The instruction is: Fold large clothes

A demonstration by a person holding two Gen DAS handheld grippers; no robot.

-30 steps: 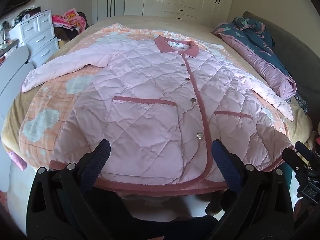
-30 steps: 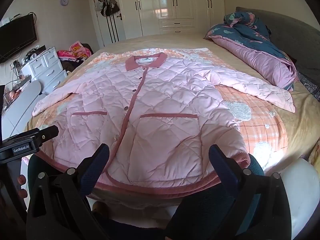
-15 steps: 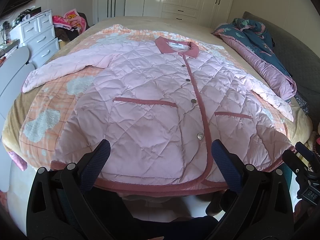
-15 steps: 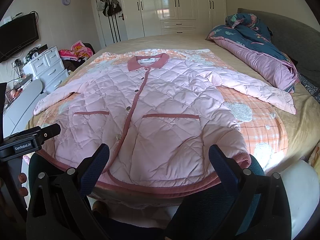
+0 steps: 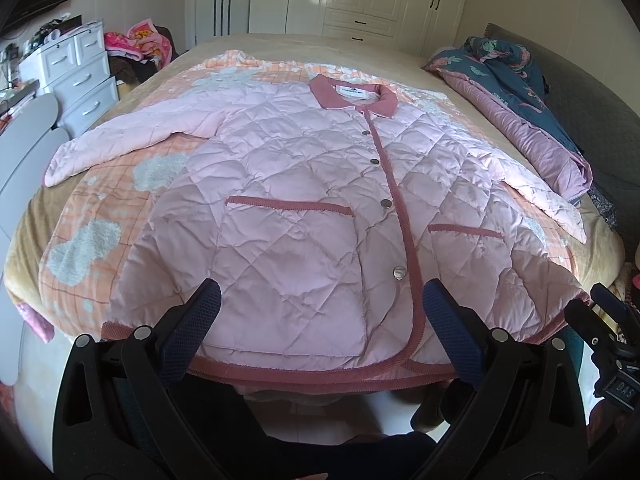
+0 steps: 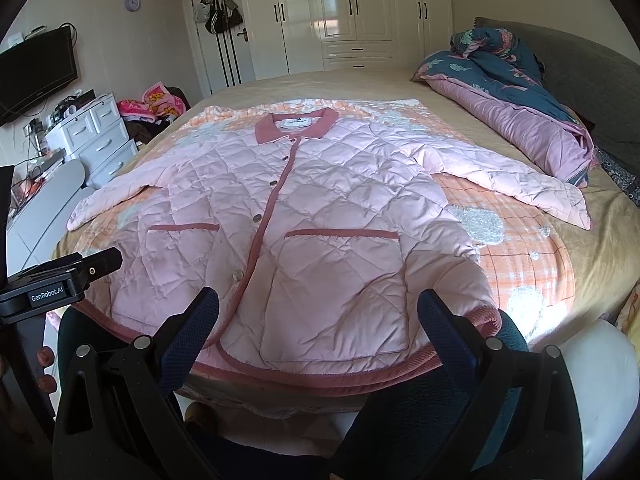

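Nearest, the left gripper (image 5: 320,326) hangs spread wide and holding nothing just short of the hem; the right gripper (image 6: 318,326) does the same at its own side. Neither touches cloth.

Just beyond them the pink quilted jacket (image 5: 304,200) lies face up and buttoned on the bed (image 6: 600,248), hem toward the grippers, collar (image 6: 296,126) at the far end, both sleeves spread outward. No fold shows, so I judge the task not yet begun: sleeves and body all remain to be folded.

The left view shows the left sleeve (image 5: 120,142) in full and the other gripper's mount at its right edge. The right view shows the right sleeve (image 6: 512,178) in full, plus the wall-mounted TV (image 6: 36,72) and clock (image 6: 132,2). Farthest back, both show the wardrobe (image 6: 344,16) and the rumpled quilt (image 6: 520,100).
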